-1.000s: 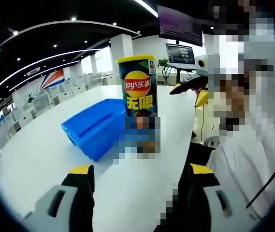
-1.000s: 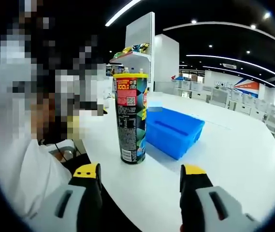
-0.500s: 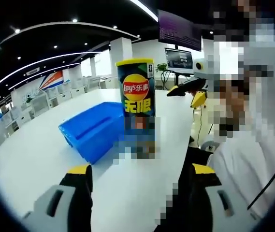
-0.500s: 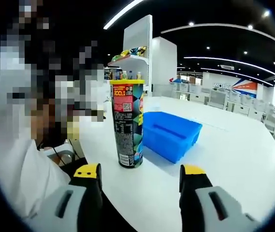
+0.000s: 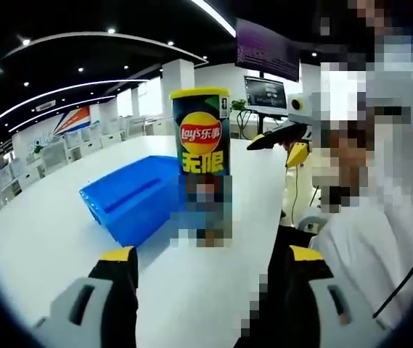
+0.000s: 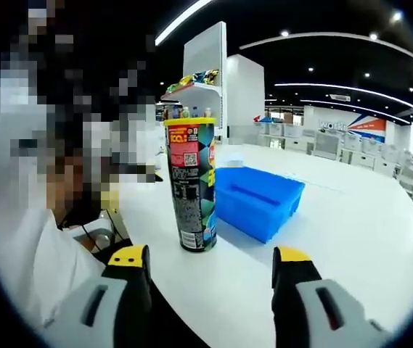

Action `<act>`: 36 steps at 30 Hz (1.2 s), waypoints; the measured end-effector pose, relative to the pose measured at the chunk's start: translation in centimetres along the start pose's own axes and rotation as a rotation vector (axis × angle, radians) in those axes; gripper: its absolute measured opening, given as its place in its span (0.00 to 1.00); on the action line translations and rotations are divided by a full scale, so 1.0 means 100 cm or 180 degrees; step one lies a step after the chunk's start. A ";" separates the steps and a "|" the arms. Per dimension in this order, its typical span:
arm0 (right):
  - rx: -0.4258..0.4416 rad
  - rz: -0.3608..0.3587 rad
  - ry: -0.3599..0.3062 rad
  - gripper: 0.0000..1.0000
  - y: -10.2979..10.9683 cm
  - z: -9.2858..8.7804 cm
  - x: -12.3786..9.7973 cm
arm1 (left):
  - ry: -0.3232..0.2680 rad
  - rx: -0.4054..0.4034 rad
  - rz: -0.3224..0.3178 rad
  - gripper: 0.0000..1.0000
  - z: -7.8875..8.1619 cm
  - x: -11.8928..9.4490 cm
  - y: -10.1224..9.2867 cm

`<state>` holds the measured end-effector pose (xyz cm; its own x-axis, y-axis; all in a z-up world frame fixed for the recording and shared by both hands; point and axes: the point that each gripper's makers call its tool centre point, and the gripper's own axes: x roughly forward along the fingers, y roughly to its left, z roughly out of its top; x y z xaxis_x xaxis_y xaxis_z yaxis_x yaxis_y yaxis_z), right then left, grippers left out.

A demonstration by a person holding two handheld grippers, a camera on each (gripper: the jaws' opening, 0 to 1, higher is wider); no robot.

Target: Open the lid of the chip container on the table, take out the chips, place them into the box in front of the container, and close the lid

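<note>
Left hand-held gripper (image 5: 205, 270): in the left gripper view we see its yellow-tipped jaws spread wide, holding nothing and touching nothing, above the white tabletop (image 5: 54, 239).
Right hand-held gripper (image 6: 211, 267): in the right gripper view we see the same, jaws wide apart and empty, short of the can.
Chip container (image 5: 202, 163): it stands upright on the tabletop, ahead of both grippers and between their jaw lines, with its lid (image 5: 199, 93) on.
Writing, left gripper view: we read the "Lay's" logo with Chinese characters beside it and two large yellow characters below; the lower label is blurred.
Writing, right gripper view: on the container (image 6: 191, 185) we make out a red panel, a QR code and fine print too small to read.
Box (image 5: 130, 203): blue, open-topped, just beside the container on its far side; in the right gripper view (image 6: 255, 199) it sits behind and to the right.
Change: compared with a second ago, we find the container slightly larger in the left gripper view, since the camera has moved nearer; jaws are as wide as before.
Background: a shelf (image 6: 199, 85) carries coloured packets.
</note>
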<state>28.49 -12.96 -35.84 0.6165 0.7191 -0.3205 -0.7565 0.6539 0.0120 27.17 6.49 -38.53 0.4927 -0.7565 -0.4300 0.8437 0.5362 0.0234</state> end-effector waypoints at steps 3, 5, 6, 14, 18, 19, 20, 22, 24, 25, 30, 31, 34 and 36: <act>-0.0025 -0.0008 0.0009 0.68 0.000 -0.001 0.000 | 0.0010 0.0000 -0.0031 0.85 -0.002 0.004 -0.001; -0.0037 -0.0003 0.0029 0.68 0.001 -0.002 0.000 | -0.0027 -0.0021 -0.0051 0.85 -0.001 0.007 -0.001; -0.0040 0.0004 0.0032 0.68 0.002 -0.003 0.000 | -0.0043 -0.0033 -0.0062 0.85 -0.001 0.009 0.000; -0.0044 -0.0011 0.0028 0.67 0.001 -0.004 -0.002 | -0.0095 0.0037 -0.0150 0.88 0.004 0.027 -0.004; -0.0007 0.0049 -0.0017 0.68 0.003 -0.004 0.000 | -0.0157 0.0072 -0.0195 0.89 0.006 0.038 -0.004; -0.0023 0.0052 -0.0006 0.68 0.003 -0.004 0.000 | -0.0185 0.0097 -0.0200 0.90 0.007 0.040 -0.004; -0.0032 0.0053 0.0015 0.68 0.004 -0.005 0.001 | -0.0237 0.0114 -0.0212 0.92 0.008 0.043 -0.003; -0.0032 0.0063 0.0016 0.68 0.005 -0.006 0.002 | -0.0420 0.0036 -0.0313 0.91 0.013 0.049 -0.008; -0.0018 0.0058 0.0008 0.67 0.004 -0.006 0.002 | -0.0562 0.0019 -0.0395 0.89 0.016 0.053 -0.010; -0.0016 0.0054 0.0008 0.67 0.003 -0.006 0.002 | -0.0572 0.0044 -0.0392 0.88 0.016 0.055 -0.010; -0.0044 0.0063 0.0025 0.66 0.003 -0.008 0.003 | -0.0647 -0.0021 -0.0540 0.89 0.021 0.067 -0.011; -0.0056 0.0073 0.0016 0.66 0.005 -0.007 0.003 | -0.0656 -0.0019 -0.0545 0.89 0.021 0.070 -0.009; -0.0124 0.0106 0.0011 0.66 0.008 -0.007 0.003 | -0.0680 -0.0035 -0.0553 0.89 0.022 0.077 -0.005; -0.0162 0.0122 0.0042 0.66 0.010 -0.009 0.003 | -0.0790 -0.0096 -0.0659 0.89 0.027 0.080 -0.007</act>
<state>27.74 -12.34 -36.75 0.5842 0.7401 -0.3331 -0.7899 0.6128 -0.0237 31.04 -0.96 -39.52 0.3512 -0.9169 -0.1894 0.9266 0.3694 -0.0700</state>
